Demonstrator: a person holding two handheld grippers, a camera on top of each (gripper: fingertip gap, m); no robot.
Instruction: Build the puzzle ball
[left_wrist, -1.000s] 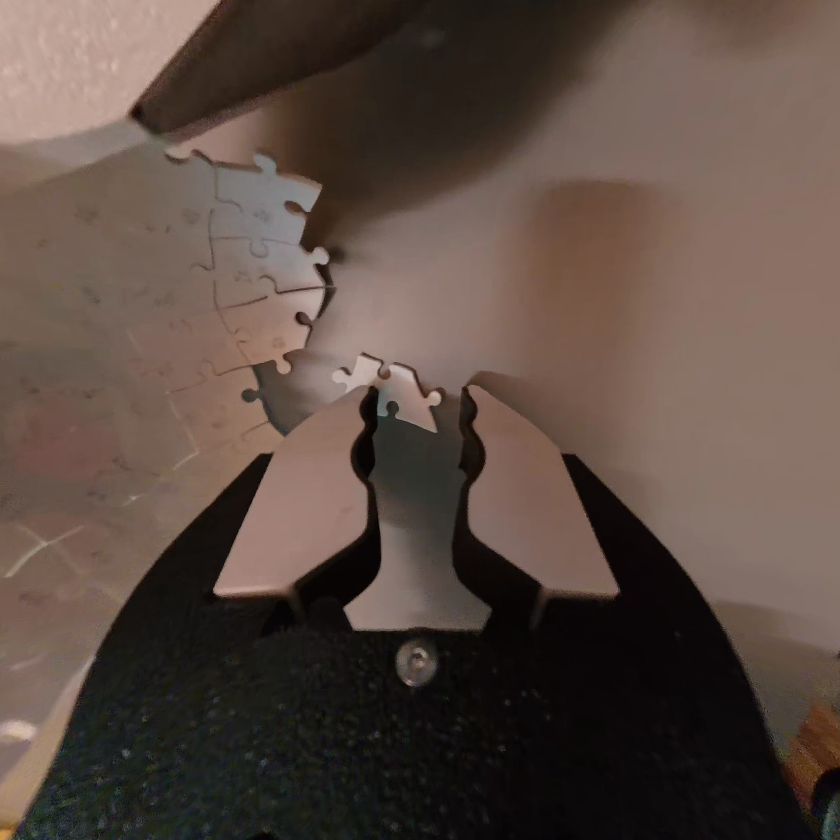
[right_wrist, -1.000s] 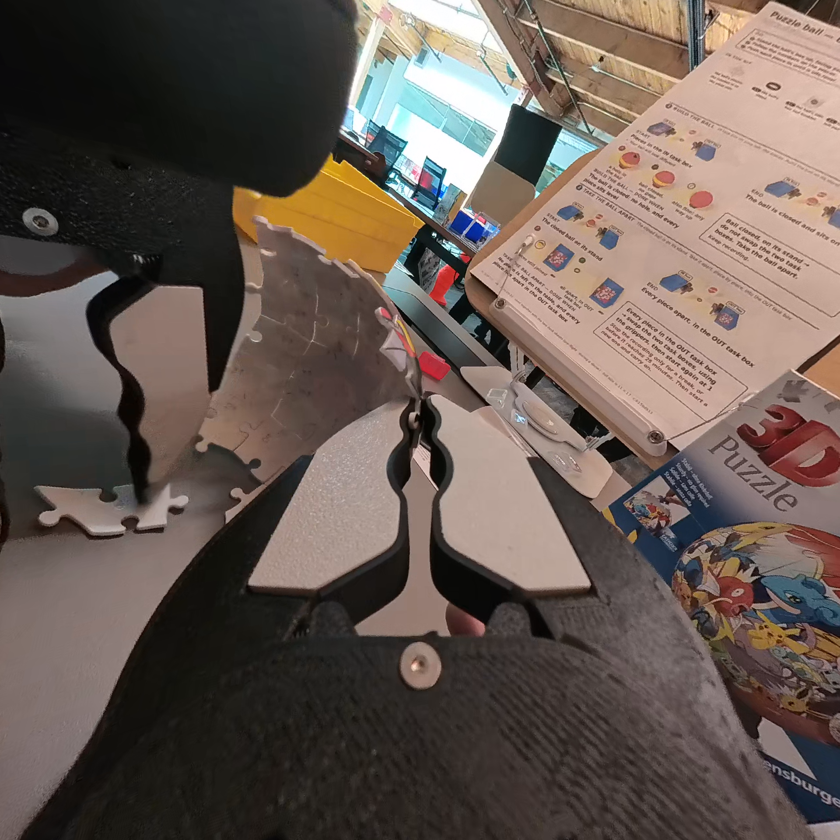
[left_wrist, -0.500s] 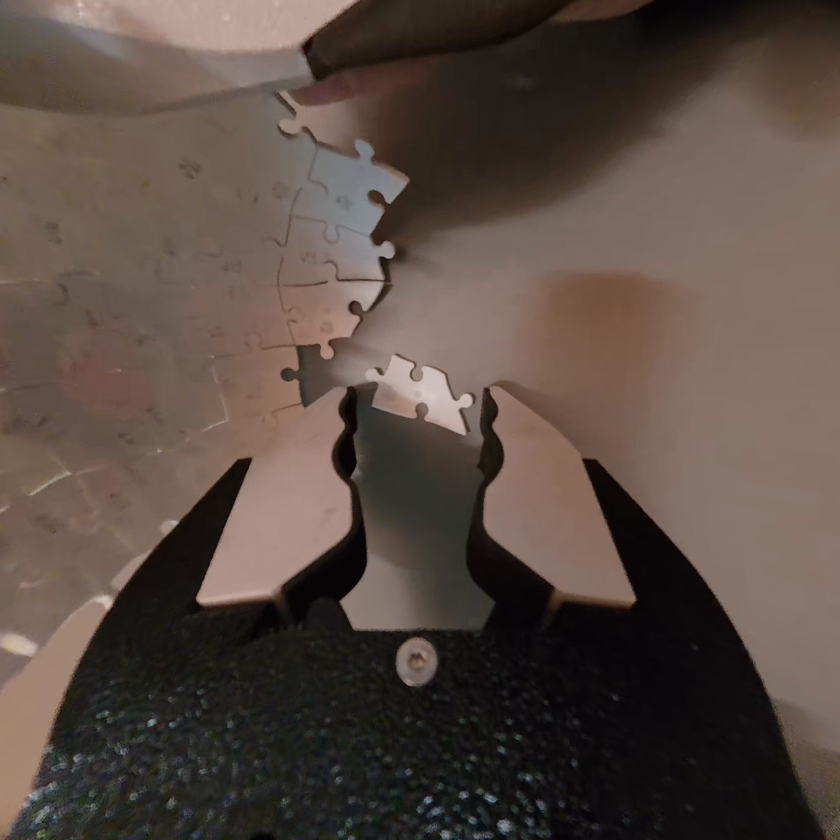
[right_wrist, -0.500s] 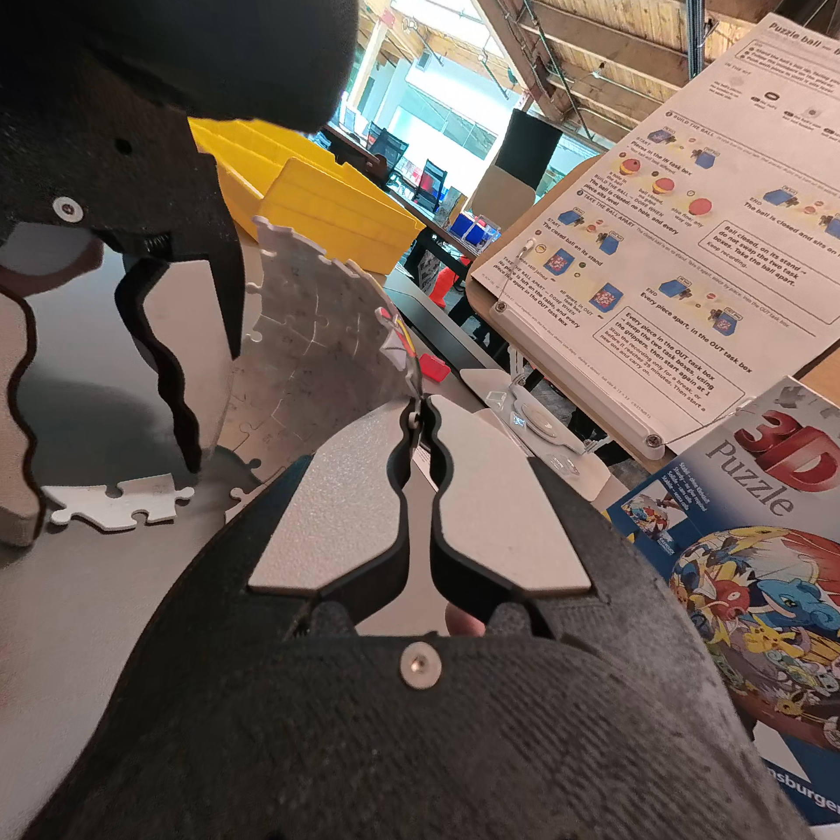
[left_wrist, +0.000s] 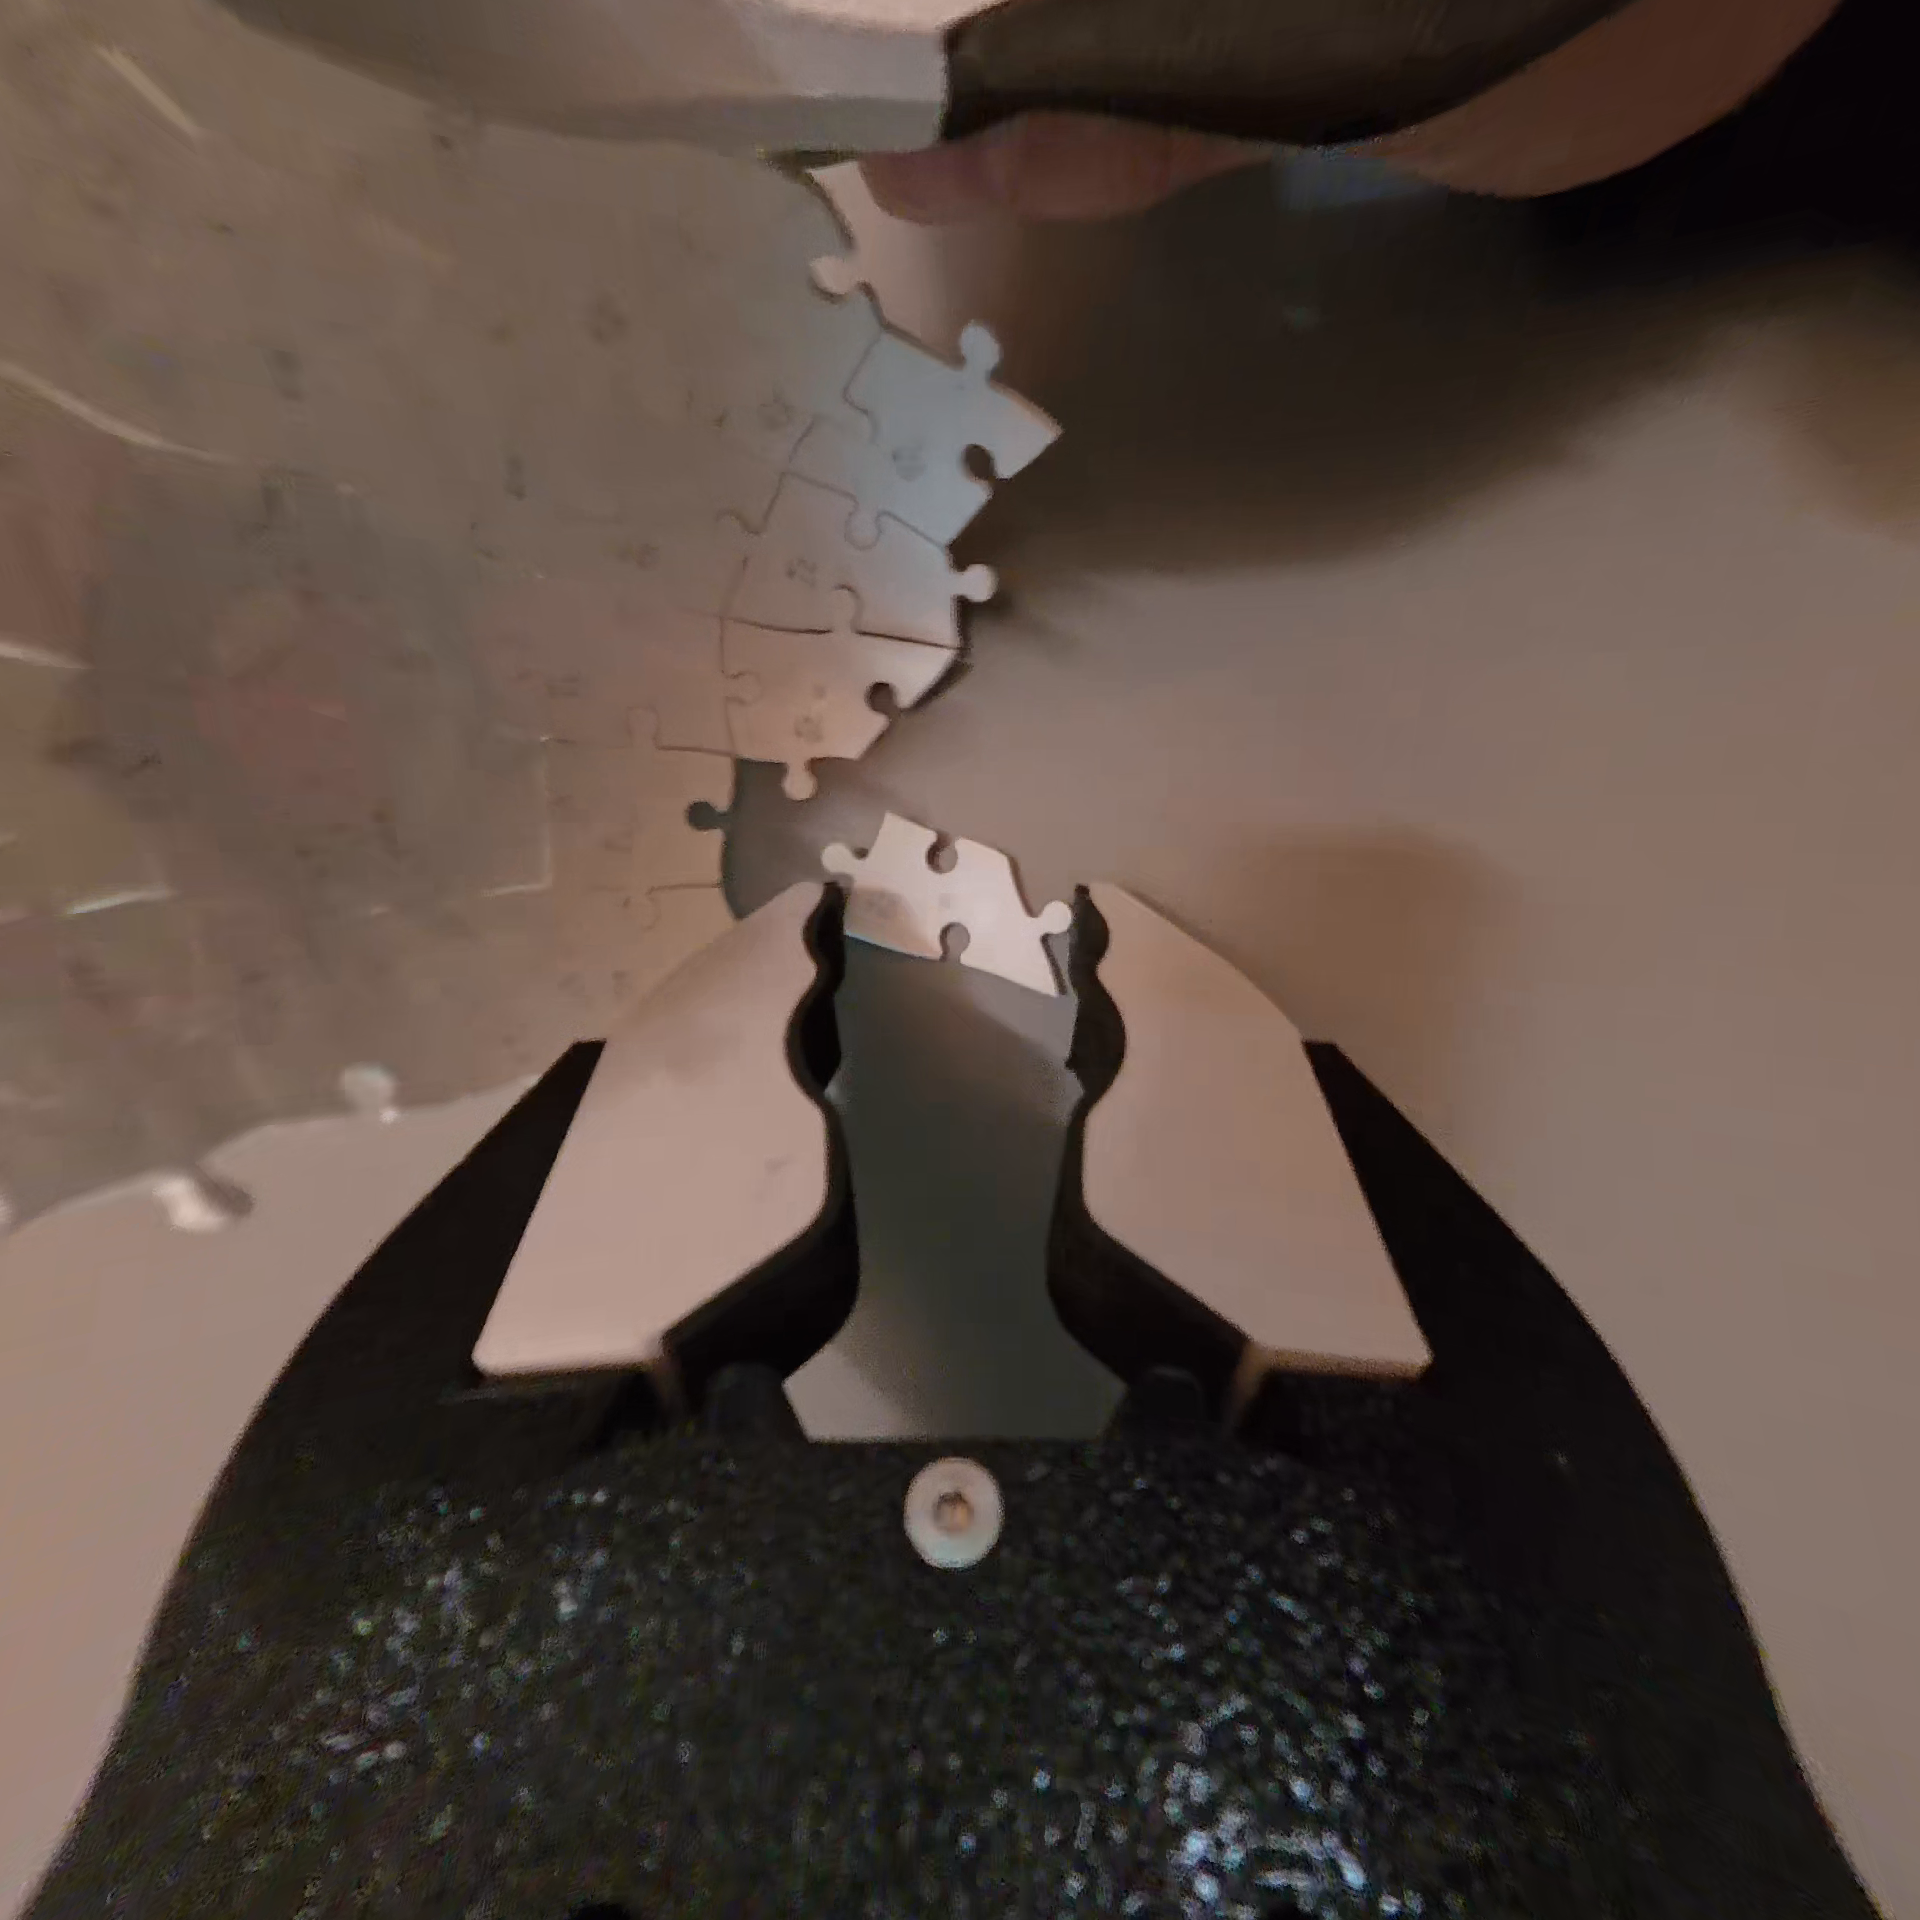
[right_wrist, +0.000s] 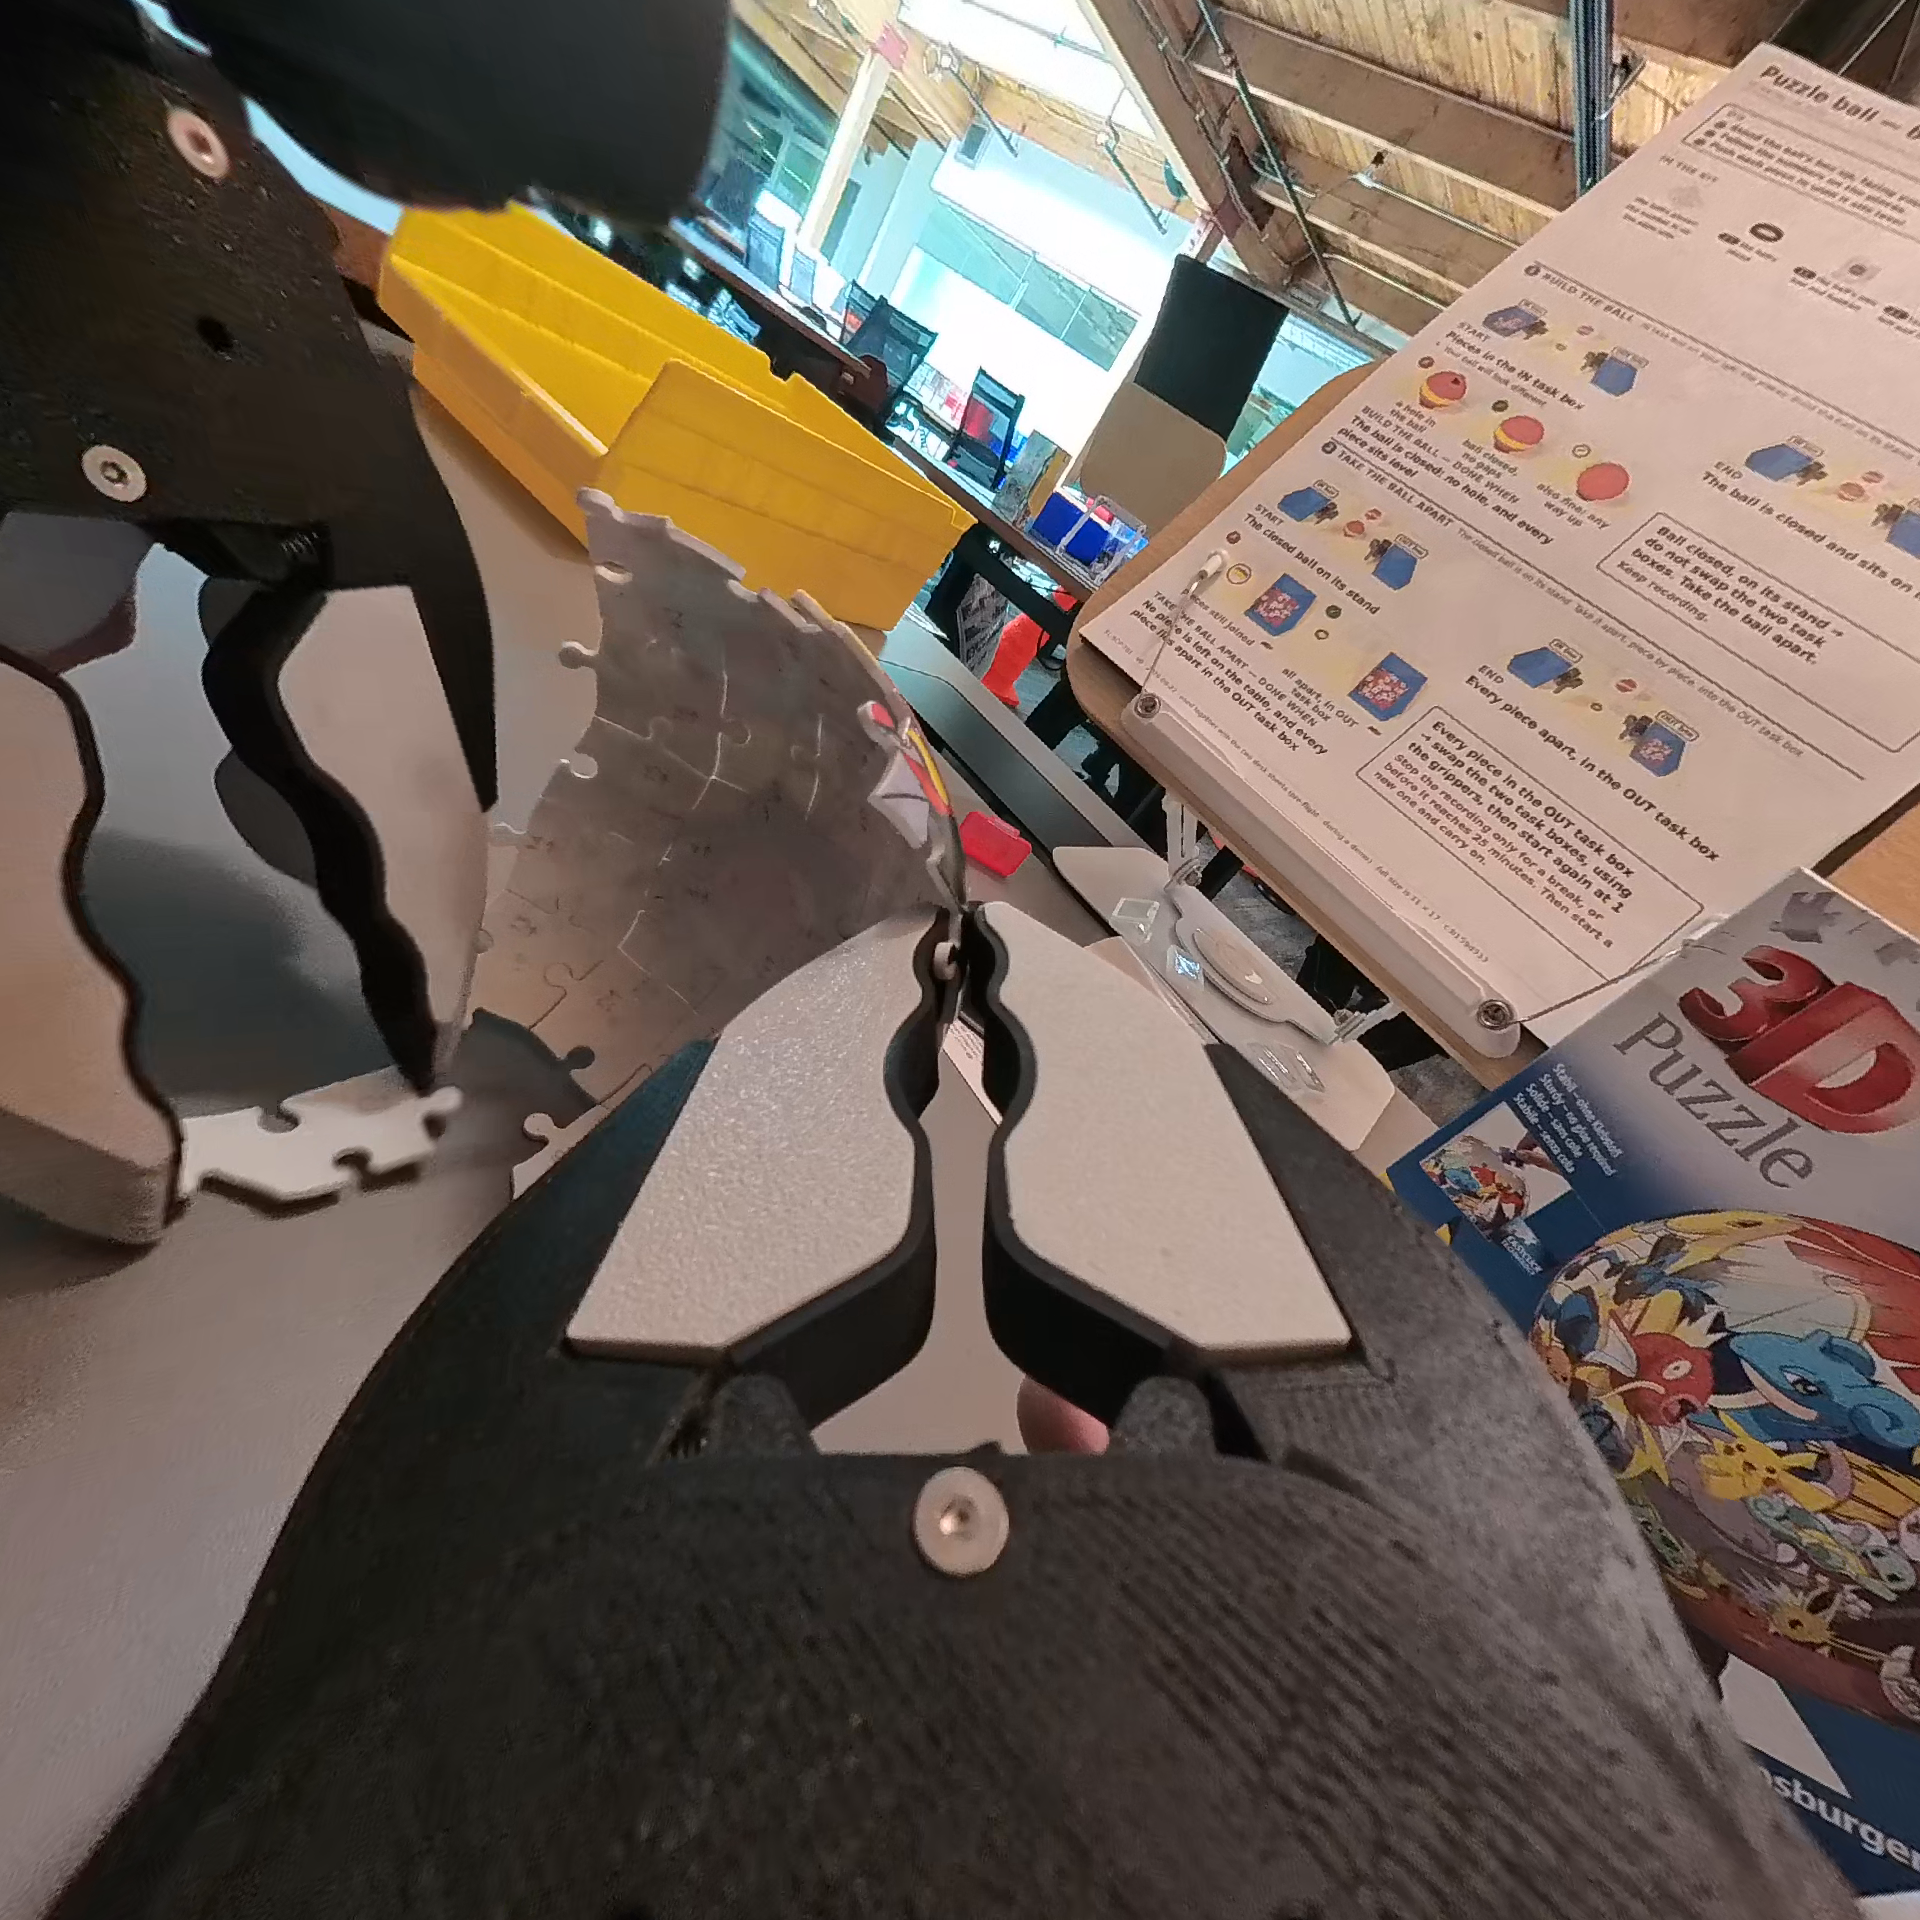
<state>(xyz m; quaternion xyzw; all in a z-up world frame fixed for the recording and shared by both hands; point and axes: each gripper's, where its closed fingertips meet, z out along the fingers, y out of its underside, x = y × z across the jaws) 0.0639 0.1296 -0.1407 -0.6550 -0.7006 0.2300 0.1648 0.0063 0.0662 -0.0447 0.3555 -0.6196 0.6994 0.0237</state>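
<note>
Right wrist view: right tool (right_wrist: 961, 935) clenched on shell section (right_wrist: 707, 790), left tool (right_wrist: 301, 1132) spread round loose piece (right_wrist: 312, 1143) — flat on desk (right_wrist: 208, 1455), pinch may skid it away.

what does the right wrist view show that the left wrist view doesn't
Only the right wrist view shows the yellow bins, the instruction sheet, the puzzle box and the right gripper shut on the partly built ball's edge.

Only the left wrist view shows the gap between the left gripper's fingers head-on.

Both show the partly built ball, the loose piece on the table, and the open left gripper around it.
</note>
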